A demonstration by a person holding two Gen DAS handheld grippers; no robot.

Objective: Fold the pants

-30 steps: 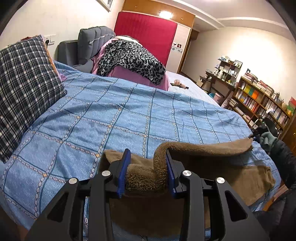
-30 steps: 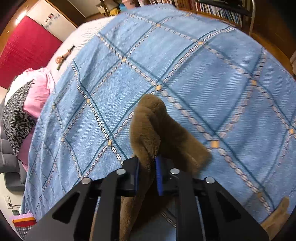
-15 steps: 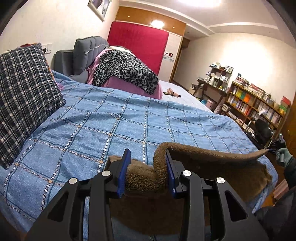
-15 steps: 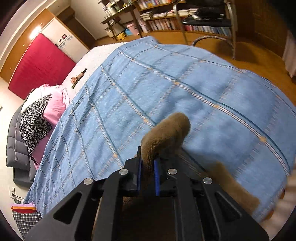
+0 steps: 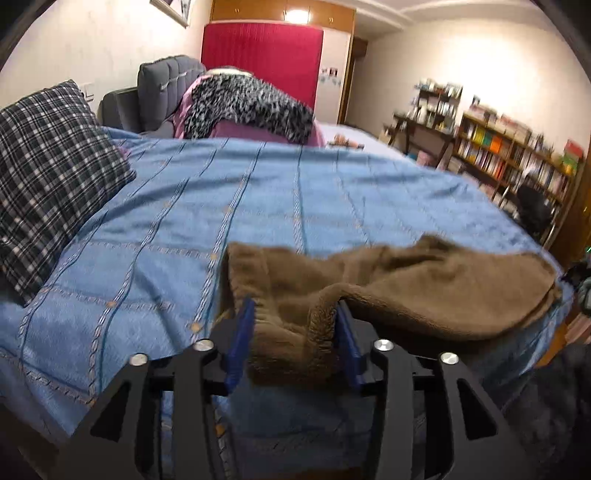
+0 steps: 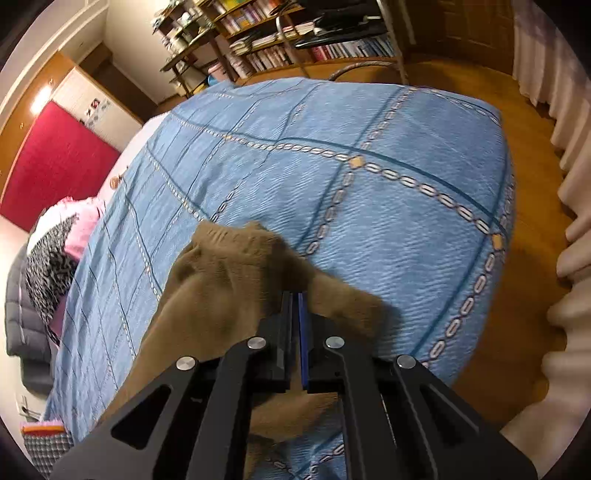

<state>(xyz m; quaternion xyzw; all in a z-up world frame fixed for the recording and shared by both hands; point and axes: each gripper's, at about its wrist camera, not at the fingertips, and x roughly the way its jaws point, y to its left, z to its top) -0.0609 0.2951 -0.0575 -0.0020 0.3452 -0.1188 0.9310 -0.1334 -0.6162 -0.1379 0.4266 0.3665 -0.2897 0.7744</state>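
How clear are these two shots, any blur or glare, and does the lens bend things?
Left wrist view: motion blur smears the bedspread and bookshelf; the ceiling lamp glares; dark fisheye corners. Right wrist view: sharper on the bedspread, softer on the pants near the gripper; the bed bulges from fisheye distortion, and a lamp blooms at upper left.

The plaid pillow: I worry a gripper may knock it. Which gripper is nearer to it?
Left. The left gripper, jaws opening around the brown pants, has the plaid pillow close on its left. The right gripper holds the pants at the bed's far end.
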